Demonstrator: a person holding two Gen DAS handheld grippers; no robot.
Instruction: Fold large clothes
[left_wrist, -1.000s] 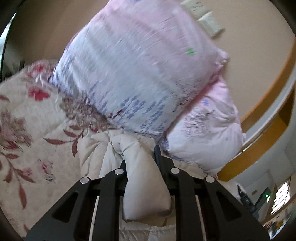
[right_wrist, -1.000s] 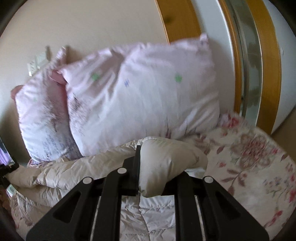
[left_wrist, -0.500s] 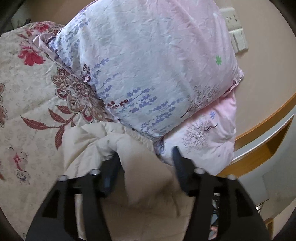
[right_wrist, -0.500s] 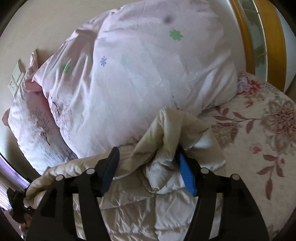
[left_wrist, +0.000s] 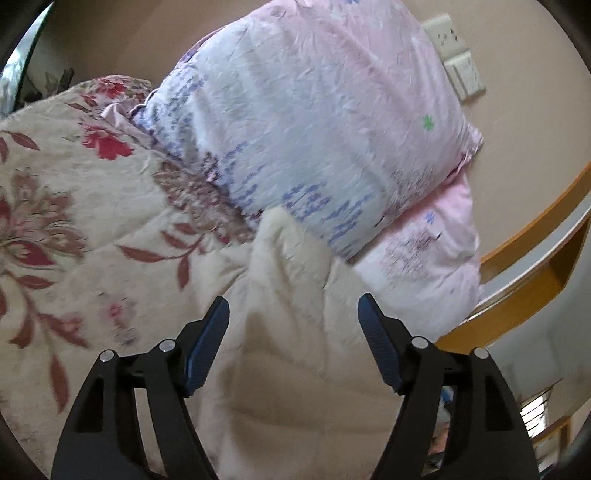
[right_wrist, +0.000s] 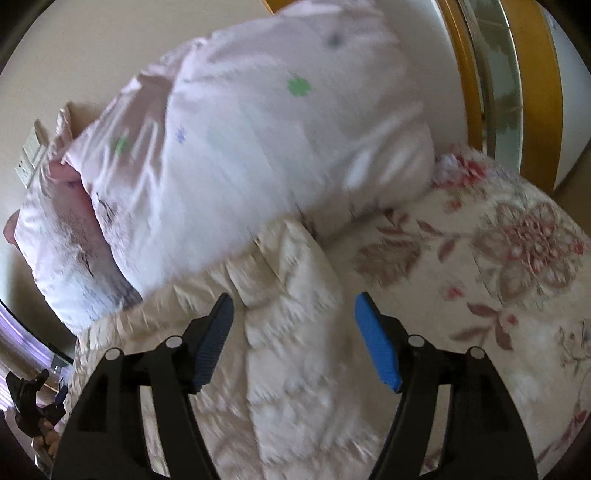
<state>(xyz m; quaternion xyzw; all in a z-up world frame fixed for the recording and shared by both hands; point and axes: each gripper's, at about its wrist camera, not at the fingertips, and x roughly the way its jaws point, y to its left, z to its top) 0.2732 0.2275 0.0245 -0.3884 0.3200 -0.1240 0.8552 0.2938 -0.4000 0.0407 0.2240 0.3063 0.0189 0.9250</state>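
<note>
A cream quilted padded garment (left_wrist: 295, 332) lies on the bed against the pillows, and the right wrist view shows it too, as the garment (right_wrist: 291, 332). My left gripper (left_wrist: 293, 308) hovers over one folded corner; its jaws are opening, and the blue pads (left_wrist: 376, 343) stand clear of the fabric below. My right gripper (right_wrist: 293, 304) hangs over the other corner, jaws also opening, pads (right_wrist: 375, 339) apart from the cloth. Neither holds anything.
Two pink flowered pillows (left_wrist: 325, 122) lean on the beige wall behind the garment. A floral bedspread (left_wrist: 74, 229) covers the bed. A wooden headboard or shelf (left_wrist: 535, 273) runs at the right. Wall sockets (left_wrist: 454, 55) sit above. A wardrobe edge (right_wrist: 517, 74) stands beyond the bed.
Both grippers were shut on raised corners of the garment. They opened, the corners dropped flat onto the bed, and both grippers drew back a little and lower.
</note>
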